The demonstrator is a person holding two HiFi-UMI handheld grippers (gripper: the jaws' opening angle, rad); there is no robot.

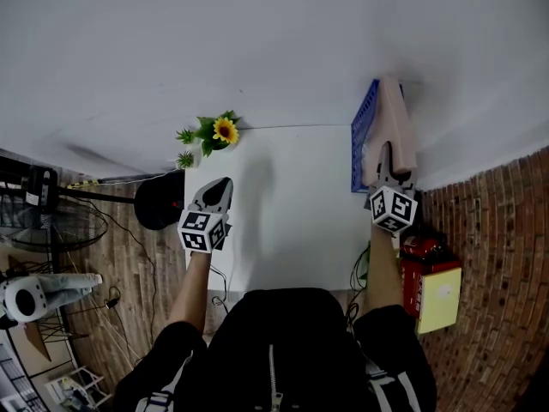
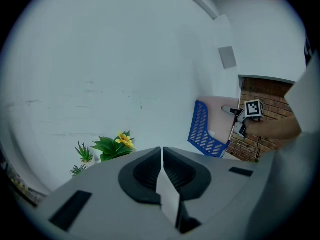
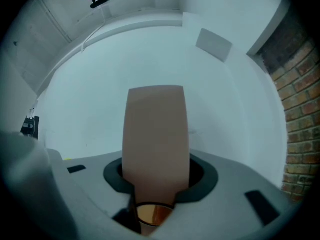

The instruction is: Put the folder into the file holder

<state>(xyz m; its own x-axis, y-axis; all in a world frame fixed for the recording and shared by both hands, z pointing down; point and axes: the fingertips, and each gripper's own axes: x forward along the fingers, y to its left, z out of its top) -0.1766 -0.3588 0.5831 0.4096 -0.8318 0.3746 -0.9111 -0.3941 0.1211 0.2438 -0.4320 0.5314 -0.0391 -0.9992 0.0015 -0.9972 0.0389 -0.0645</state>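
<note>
While folder (image 1: pixel 391 123) is clamped lengthwise ahead of R gripper (image 1: pixel 386 160), standing in holder (image 1: pixel 361 140), L gripper (image 1: pixel 220 189) is seen shut, empty, well apart.

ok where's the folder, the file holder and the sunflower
folder (image 3: pixel 156 134), right gripper view, middle of its face
file holder (image 2: pixel 201 128), left gripper view, blue mesh wall
sunflower (image 1: pixel 226 130), head view, yellow bloom

Matt folder (image 1: pixel 395 123), blue plastic file holder (image 1: pixel 364 136), smooth white table (image 1: pixel 292 204)
</note>
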